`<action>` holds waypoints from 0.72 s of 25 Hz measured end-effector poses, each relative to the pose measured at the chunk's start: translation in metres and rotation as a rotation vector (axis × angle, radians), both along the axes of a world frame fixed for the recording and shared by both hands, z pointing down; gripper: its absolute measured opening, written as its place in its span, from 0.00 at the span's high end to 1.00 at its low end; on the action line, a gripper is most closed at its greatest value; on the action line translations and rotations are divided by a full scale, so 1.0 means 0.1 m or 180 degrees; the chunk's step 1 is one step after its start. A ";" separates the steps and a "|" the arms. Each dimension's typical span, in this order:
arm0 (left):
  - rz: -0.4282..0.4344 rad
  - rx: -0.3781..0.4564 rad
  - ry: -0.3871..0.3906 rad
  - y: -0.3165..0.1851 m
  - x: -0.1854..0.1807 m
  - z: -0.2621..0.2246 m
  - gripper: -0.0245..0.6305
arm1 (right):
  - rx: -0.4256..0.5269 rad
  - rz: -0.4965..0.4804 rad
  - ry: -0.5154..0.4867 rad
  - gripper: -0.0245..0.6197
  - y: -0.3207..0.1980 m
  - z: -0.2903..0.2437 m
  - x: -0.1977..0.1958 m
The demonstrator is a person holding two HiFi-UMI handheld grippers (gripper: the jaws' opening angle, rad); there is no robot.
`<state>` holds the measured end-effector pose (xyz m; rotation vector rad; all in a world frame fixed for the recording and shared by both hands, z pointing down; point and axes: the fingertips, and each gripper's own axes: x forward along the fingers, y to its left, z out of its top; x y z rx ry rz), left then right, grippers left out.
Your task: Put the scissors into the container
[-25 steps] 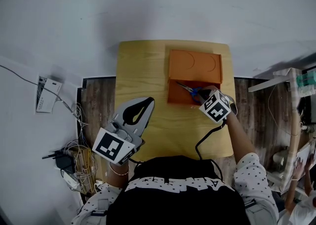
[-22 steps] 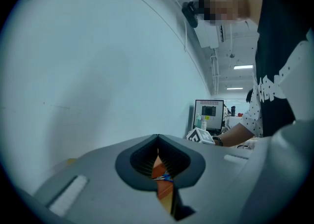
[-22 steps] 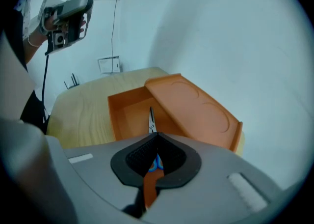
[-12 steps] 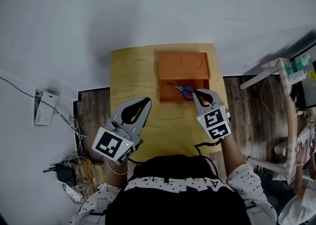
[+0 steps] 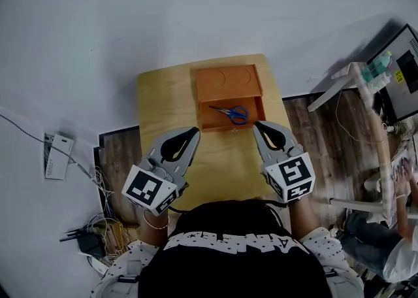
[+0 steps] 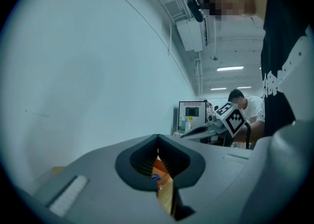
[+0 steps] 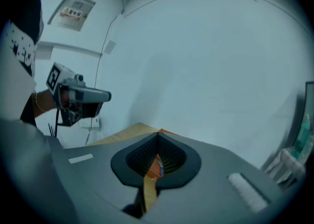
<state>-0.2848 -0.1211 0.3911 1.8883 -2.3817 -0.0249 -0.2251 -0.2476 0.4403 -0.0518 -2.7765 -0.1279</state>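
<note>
The right gripper [image 5: 261,128] has drawn back toward the bottom of the frame, pinched closed and empty like the left gripper [image 5: 193,134], leaving the scissors [image 5: 230,113] in the container [image 5: 209,121], so the task looks done.

Pale wall [image 5: 196,9]; small wooden table [image 5: 163,94]; dark plank floor [image 5: 117,153]; ceiling strip lights [image 6: 230,68].

In the head view, the person's torso [image 5: 235,251] hid the near edge of the table [image 5: 163,87]. A second person [image 5: 398,257] was cut off by the right border. In the left gripper view, the body of the left claw [image 6: 157,137] masked all but a sliver of the container [image 6: 160,168] and the scissors [image 6: 156,178]. In the right gripper view, the right claw [image 7: 158,137] masked the container likewise, and the scissors were reduced to a blue speck.
</note>
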 end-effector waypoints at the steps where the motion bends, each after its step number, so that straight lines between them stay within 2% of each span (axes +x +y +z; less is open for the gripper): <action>1: 0.0014 -0.0006 -0.0021 -0.01 0.05 -0.02 0.96 | -0.0121 0.0028 -0.0053 0.94 -0.02 -0.03 0.06; 7: 0.0033 -0.0021 -0.0062 -0.03 0.17 -0.04 0.96 | -0.0383 0.0137 -0.0209 0.94 -0.07 -0.15 0.23; 18: 0.0072 -0.0020 -0.0065 -0.06 0.22 -0.03 0.96 | -0.0340 0.0032 -0.0286 0.94 0.02 -0.21 0.31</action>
